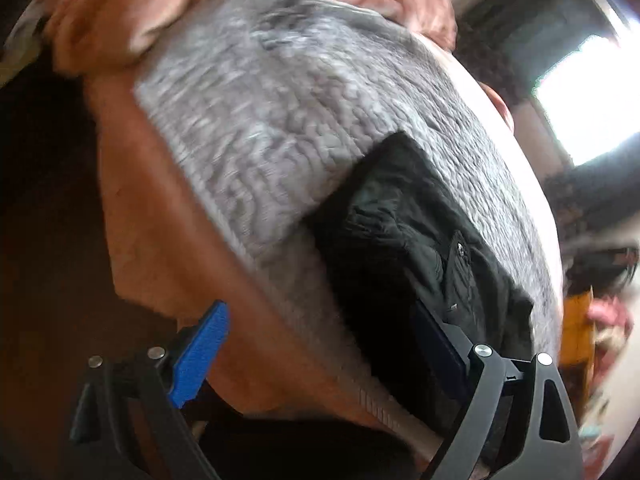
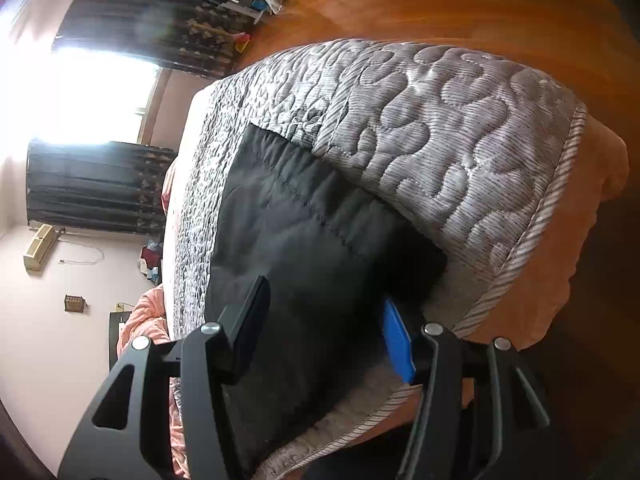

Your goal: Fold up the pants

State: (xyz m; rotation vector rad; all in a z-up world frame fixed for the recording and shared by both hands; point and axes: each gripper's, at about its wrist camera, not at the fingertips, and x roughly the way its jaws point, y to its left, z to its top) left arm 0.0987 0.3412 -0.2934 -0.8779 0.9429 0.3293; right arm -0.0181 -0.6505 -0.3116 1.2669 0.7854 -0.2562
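The black pants lie flat as a folded rectangle on a grey quilted bed cover. My right gripper hovers low over their near end. Its jaws stand half apart with black cloth spread under and between them, and the cloth reaches past the left finger. In the left wrist view the pants lie to the right on the quilt. My left gripper is wide open. Its dark right finger sits at the pants' near edge, and its blue pad hangs over the orange sheet.
The quilt covers a bed with an orange sheet hanging over its edge. A crumpled pink blanket lies at the far end. Wooden floor lies beyond the bed. A bright window with dark curtains stands on the wall.
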